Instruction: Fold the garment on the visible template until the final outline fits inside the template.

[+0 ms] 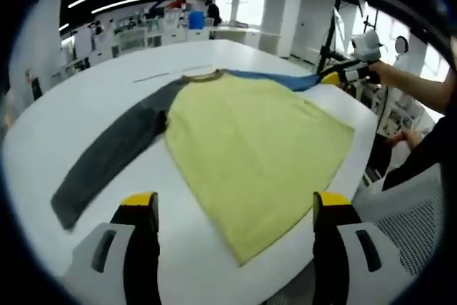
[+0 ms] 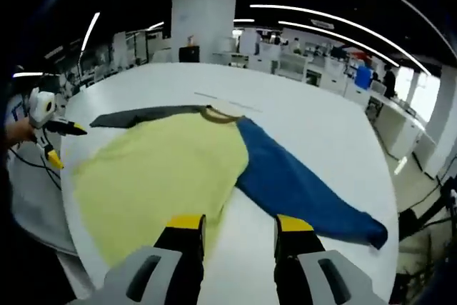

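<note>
The white table carries everything here, and the garment lies flat across its middle, yellow body spread wide. Its blue sleeve stretches out on one side of the body, its grey sleeve on the other. The left gripper hovers by the garment's hem, jaws wide apart. The right gripper hangs beside the blue sleeve, jaws parted, gripping nothing.

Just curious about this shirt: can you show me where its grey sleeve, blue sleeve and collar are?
grey sleeve (image 1: 107,155), left gripper view, middle of the sleeve.
blue sleeve (image 2: 300,183), right gripper view, middle of the sleeve.
collar (image 2: 218,113), right gripper view, brownish neck band.
</note>
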`<control>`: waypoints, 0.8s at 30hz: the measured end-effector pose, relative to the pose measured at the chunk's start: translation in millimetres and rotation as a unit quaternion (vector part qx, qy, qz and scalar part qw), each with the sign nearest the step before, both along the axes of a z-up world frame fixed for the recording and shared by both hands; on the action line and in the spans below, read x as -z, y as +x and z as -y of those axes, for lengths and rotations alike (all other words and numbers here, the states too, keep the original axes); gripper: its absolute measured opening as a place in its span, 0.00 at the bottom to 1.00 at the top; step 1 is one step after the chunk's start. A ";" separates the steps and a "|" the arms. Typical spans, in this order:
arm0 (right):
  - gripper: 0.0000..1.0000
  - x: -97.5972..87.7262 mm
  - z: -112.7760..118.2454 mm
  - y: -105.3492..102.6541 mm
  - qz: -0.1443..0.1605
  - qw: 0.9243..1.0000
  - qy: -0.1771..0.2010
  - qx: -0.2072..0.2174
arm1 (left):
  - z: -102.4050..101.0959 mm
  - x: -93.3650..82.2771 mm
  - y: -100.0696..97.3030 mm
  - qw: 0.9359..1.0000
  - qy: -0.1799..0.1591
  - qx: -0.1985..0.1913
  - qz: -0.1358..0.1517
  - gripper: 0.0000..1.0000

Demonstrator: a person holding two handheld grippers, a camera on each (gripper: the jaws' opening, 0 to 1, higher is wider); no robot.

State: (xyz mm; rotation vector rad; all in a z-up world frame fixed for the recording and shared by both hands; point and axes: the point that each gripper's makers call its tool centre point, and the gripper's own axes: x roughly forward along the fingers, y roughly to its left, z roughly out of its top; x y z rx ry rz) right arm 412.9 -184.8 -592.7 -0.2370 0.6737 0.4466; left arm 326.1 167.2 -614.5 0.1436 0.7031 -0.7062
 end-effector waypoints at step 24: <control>0.20 51.2 -17.2 62.1 -0.057 0.996 -0.041 -0.057 | 4.6 -16.4 14.2 0.999 -0.025 0.008 0.043 0.98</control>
